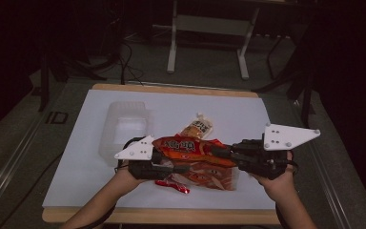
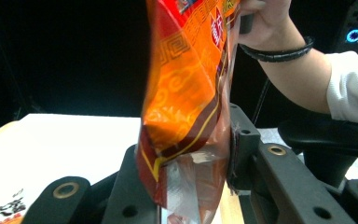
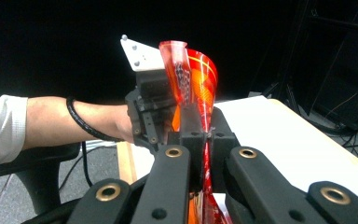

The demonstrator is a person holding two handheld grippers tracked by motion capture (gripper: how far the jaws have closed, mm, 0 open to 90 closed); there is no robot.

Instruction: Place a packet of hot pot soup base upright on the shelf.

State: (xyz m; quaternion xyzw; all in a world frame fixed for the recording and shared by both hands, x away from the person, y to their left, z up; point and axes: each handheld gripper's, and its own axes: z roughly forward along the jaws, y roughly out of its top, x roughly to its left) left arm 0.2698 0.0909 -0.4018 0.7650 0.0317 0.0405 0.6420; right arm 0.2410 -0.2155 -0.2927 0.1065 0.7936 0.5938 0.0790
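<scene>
Both grippers hold one orange snack bag [image 1: 195,160] up off the white desk [image 1: 248,119], stretched between them near the front edge. The right gripper [image 3: 207,140] has its fingers clenched flat on one thin end of the bag. The left gripper [image 2: 191,186] has its fingers clamped around the bag's fuller opposite end.

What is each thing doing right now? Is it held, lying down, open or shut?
Orange snack bag: held up off the table between both tools.
Left tool: shut on the bag's end.
Right tool: shut on the bag's other end.
Small packet: lying flat.
Clear plastic box: lying on the table.
</scene>
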